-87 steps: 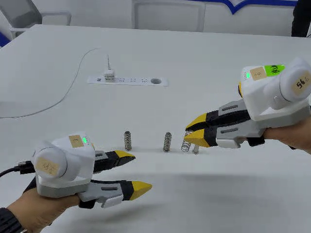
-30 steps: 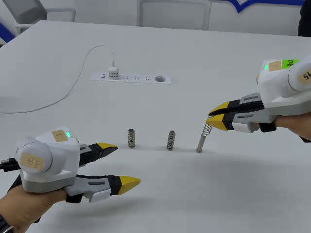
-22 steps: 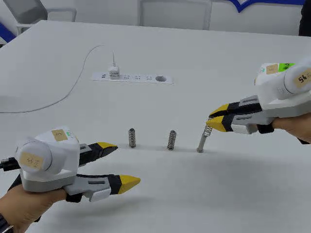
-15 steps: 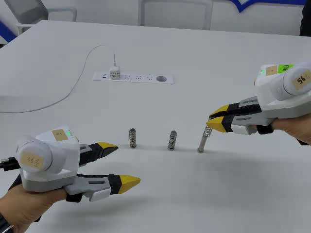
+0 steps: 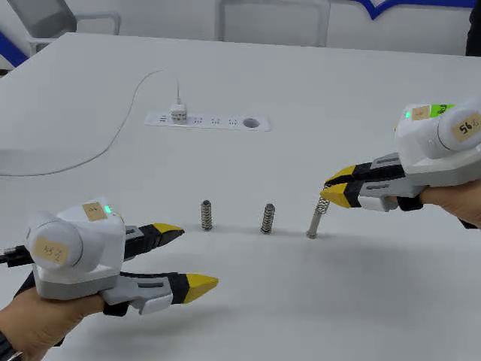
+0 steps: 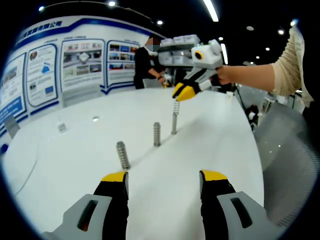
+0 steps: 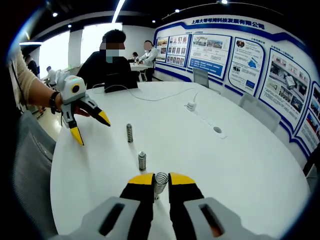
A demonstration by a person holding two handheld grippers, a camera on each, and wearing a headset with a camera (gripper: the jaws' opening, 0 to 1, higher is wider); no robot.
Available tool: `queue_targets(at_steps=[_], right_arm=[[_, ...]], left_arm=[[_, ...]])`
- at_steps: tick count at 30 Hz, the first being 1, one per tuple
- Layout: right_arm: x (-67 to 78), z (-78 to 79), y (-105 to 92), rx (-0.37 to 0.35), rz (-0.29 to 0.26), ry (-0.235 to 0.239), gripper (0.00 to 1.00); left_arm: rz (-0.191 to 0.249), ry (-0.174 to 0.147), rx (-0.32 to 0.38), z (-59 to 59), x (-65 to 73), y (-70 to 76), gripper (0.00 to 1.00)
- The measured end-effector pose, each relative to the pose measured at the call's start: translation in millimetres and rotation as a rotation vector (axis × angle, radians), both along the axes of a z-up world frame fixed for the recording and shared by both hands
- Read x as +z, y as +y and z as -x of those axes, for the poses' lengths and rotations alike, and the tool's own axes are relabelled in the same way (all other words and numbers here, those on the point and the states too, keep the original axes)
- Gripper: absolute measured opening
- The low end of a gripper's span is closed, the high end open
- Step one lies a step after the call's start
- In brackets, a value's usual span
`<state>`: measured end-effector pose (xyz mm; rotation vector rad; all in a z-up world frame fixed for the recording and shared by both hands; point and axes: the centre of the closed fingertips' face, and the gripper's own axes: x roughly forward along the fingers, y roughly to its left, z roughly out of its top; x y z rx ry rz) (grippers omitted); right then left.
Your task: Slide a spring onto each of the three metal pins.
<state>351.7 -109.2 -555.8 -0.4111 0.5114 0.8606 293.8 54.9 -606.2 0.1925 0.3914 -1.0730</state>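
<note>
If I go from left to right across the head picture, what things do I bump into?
The left claw → first spring → second spring → bare pin → third spring, pinched in the right claw.

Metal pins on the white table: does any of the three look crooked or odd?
The rightmost metal pin appears to lean toward the right gripper, which pinches a coiled steel spring just onto its top. The other two spring-covered pins stand straight.
</note>
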Motion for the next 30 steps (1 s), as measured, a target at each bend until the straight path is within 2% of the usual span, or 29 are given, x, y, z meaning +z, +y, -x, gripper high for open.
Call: queue_targets(at_steps=[30], right_arm=[[2.0, 0.1, 0.7, 0.0, -0.008, 0.004, 0.11]], left_arm=[[-0.006, 0.0, -0.002, 0.4, -0.3, 0.9, 0.56]])
